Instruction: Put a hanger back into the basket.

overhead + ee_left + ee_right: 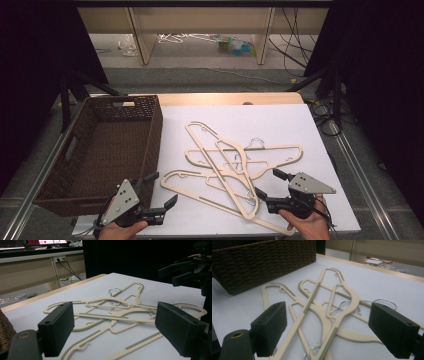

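Note:
Several cream plastic hangers [235,165] with metal hooks lie crossed in a loose pile on the white table top [280,125]. My left gripper [161,189] is open at the pile's near left, next to the basket's corner. In its own view the hangers [112,312] lie ahead between its wide-apart jaws. My right gripper [269,183] is open at the pile's near right, its jaws just over the ends of the nearest hangers. The right gripper view has the hangers [324,307] close in front, nothing held.
A dark brown wicker basket [100,150] stands at the table's left with nothing in it, also seen as the basket [262,262] beyond the pile. White surface lies free at the far and right side. The other gripper [180,272] shows beyond the hangers.

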